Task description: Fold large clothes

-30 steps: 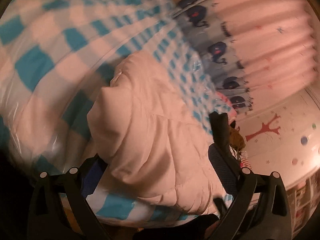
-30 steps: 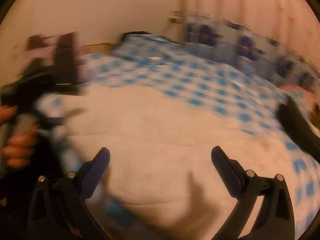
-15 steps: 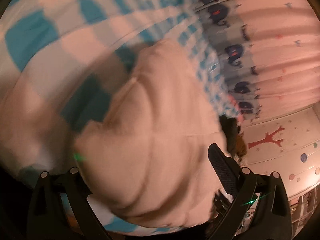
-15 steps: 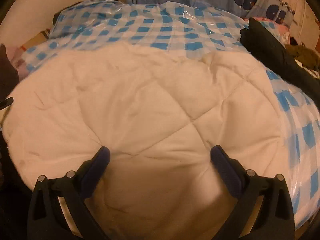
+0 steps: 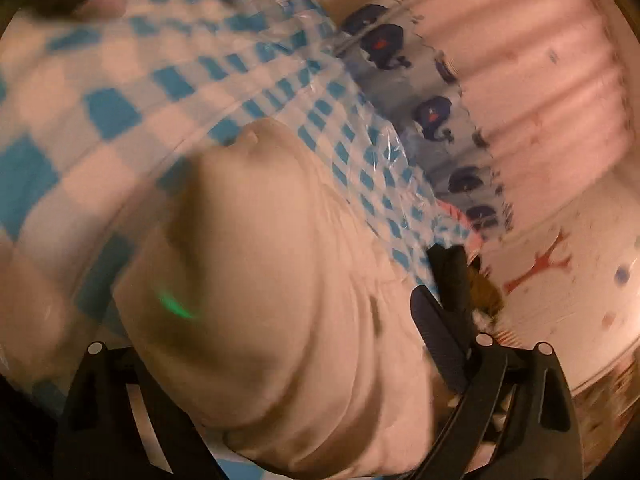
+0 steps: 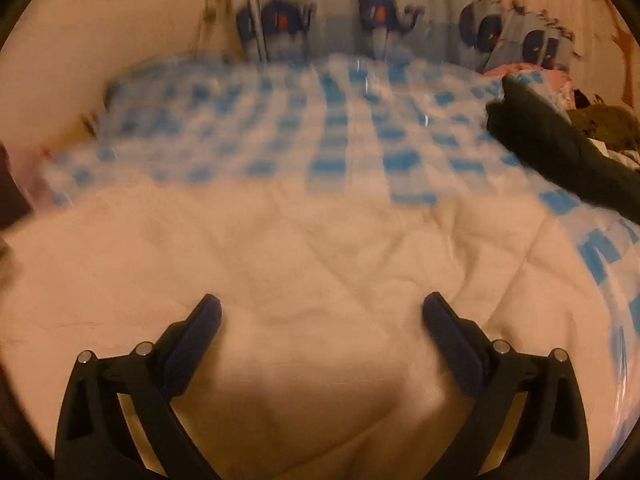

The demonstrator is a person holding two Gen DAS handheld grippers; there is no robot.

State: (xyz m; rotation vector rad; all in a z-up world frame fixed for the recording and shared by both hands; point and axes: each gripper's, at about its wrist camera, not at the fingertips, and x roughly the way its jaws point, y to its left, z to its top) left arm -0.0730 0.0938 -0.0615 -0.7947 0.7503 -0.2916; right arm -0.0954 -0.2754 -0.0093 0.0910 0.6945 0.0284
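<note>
A large white quilted garment [image 6: 304, 264] lies spread on a blue-and-white checked sheet [image 6: 340, 132] under clear plastic. My right gripper [image 6: 322, 320] is open just above the garment's near part, with nothing between its fingers. In the left wrist view the same white garment [image 5: 264, 280] bulges up in a thick fold between the fingers of my left gripper [image 5: 280, 344]. Its jaws stand wide apart. The left finger is hidden behind the cloth; the right finger [image 5: 436, 332] shows beside it.
A dark garment [image 6: 556, 148] lies on the sheet at the right, also in the left wrist view [image 5: 452, 272]. A whale-print curtain [image 6: 376, 16] and wall stand behind the bed. A brown object [image 6: 604, 124] sits at the far right.
Both views are blurred by motion. The right gripper has swung over the garment and lifted slightly back. The left gripper has shifted along the bulging fold, still open.
</note>
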